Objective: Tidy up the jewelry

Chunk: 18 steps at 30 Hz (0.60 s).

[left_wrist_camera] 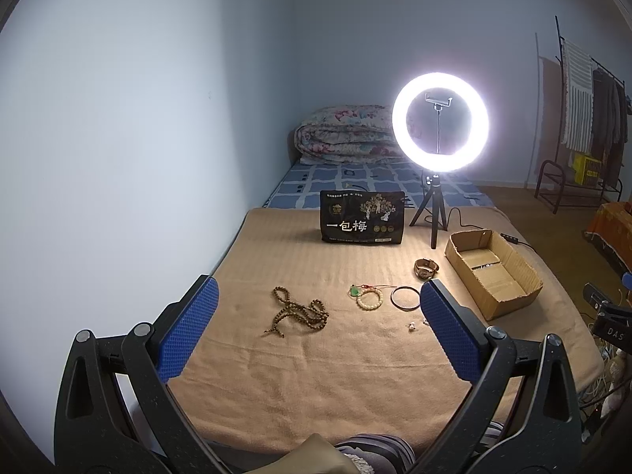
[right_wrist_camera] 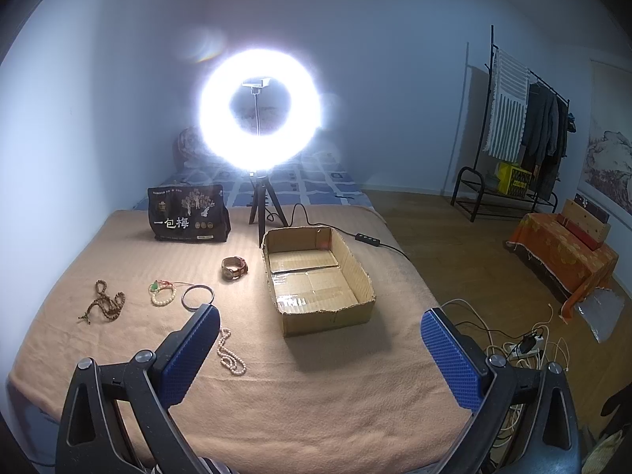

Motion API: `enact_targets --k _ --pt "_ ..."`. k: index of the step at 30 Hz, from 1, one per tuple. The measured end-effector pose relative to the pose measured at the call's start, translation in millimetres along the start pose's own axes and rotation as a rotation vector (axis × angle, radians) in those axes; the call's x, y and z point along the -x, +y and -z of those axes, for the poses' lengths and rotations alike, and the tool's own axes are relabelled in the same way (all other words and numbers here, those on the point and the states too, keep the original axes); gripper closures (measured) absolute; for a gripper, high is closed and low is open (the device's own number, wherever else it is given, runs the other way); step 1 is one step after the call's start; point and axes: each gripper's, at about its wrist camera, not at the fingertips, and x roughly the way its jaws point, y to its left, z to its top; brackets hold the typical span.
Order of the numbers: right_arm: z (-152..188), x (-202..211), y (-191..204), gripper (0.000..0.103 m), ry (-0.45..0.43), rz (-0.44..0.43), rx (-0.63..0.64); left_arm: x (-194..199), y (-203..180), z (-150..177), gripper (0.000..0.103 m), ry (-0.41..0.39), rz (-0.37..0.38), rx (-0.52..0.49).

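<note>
Jewelry lies on a tan blanket [left_wrist_camera: 316, 375]: a brown bead string [left_wrist_camera: 300, 314] [right_wrist_camera: 103, 303], a pale bead bracelet with a green pendant [left_wrist_camera: 369, 298] [right_wrist_camera: 162, 295], a dark bangle [left_wrist_camera: 405, 297] [right_wrist_camera: 198, 296], a wristwatch [left_wrist_camera: 426, 268] [right_wrist_camera: 234, 268] and a pearl necklace [right_wrist_camera: 230, 352], mostly hidden in the left wrist view. An open cardboard box [left_wrist_camera: 509, 296] [right_wrist_camera: 328, 318] sits to their right, looking empty in the right wrist view. My left gripper [left_wrist_camera: 316, 296] hangs open above the blanket's near side. My right gripper [right_wrist_camera: 320, 322] is open too, in front of the box.
A lit ring light on a tripod [left_wrist_camera: 440, 130] [right_wrist_camera: 258, 112] and a black snack bag [left_wrist_camera: 361, 223] [right_wrist_camera: 189, 215] stand behind the jewelry. A folded quilt [left_wrist_camera: 343, 134] lies at the far wall. Cables [right_wrist_camera: 525, 345] lie on the floor to the right.
</note>
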Motion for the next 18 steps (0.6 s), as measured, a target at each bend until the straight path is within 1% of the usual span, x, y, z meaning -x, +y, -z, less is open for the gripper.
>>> enact_targets --k 5,13,18 --pt "0.0 2.4 -0.2 0.000 -0.001 0.001 0.003 -1.1 -2.6 -5.3 0.000 -0.002 -0.001 -0.004" --pt "-1.2 -0.1 0.1 0.000 0.001 0.000 0.002 1.3 -2.4 -2.3 0.000 -0.005 -0.001 0.000" --pt "-1.6 -1.6 -0.1 0.000 0.001 0.002 0.002 0.2 -4.7 -6.3 0.000 -0.005 0.001 -0.001"
